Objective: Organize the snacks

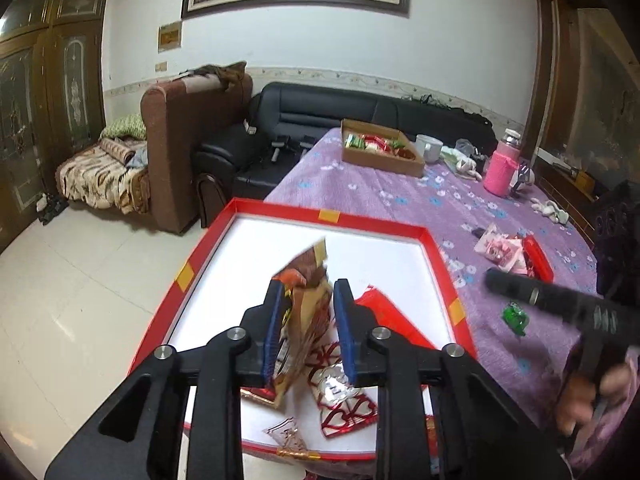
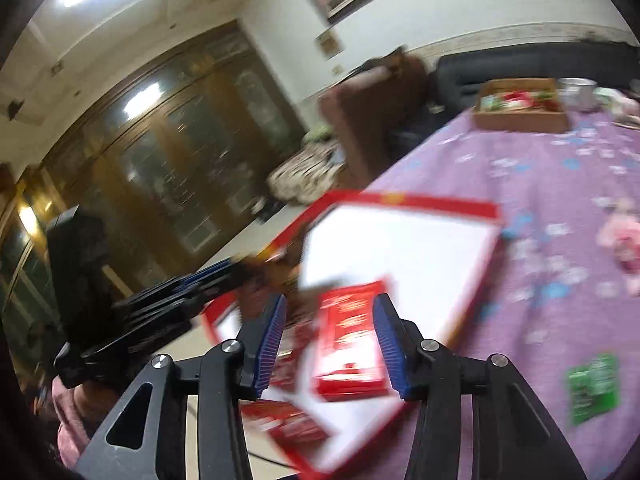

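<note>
The left claw [image 1: 306,328] stands part open over the red tray, its blue pads either side of a brown snack bag [image 1: 306,300]. The bag touches the left pad and hangs blurred between the two; whether the pads truly pinch it I cannot tell. The right claw [image 2: 330,346] is wide open with nothing between its pads, hovering above a red packet [image 2: 350,344] that lies in the tray's near part.

The surface [image 1: 400,196], under a purple cloth with small flowers, fills the right side of both views. A black sofa [image 1: 340,116] stands behind it and a brown armchair [image 1: 188,148] to the sofa's left. The red tray [image 1: 436,256] with its white floor sits at the surface's near left corner, partly past the edge. A cardboard box [image 1: 380,160] of snacks rests at the far end, well apart from the tray, with a white cup [image 1: 429,148] just beside it and a pink bottle [image 1: 503,168] further right.

Inside the tray, near the front rim, lie a heart-print wrapper [image 1: 344,404] and a small clear packet [image 1: 286,434]. On the cloth to the tray's right are pink packets [image 1: 500,250], and nearer, a small green candy [image 1: 516,317].
</note>
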`<action>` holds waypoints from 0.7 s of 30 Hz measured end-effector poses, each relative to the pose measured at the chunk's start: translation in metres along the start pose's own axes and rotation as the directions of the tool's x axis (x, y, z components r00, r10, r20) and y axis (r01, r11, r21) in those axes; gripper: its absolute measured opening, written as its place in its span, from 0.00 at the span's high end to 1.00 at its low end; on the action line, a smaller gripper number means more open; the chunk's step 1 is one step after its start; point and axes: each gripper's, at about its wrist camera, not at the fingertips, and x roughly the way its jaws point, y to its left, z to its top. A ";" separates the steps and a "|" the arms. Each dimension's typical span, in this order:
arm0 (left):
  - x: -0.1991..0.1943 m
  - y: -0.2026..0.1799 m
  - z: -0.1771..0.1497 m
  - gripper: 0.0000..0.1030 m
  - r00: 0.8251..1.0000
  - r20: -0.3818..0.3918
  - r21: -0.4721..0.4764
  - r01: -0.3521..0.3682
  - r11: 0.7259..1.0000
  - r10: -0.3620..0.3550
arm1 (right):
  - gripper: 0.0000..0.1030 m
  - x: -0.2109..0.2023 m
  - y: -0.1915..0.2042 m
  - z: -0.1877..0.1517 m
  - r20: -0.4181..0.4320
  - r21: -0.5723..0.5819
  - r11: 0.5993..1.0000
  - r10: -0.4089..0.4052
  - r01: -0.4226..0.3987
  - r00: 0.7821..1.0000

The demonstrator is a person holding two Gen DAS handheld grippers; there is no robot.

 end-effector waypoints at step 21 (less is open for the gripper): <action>-0.025 0.050 0.010 0.70 0.989 0.036 -0.021 -0.141 0.990 0.142 | 0.51 -0.137 -0.203 -0.006 0.098 0.360 0.861 -0.418 0.359 0.903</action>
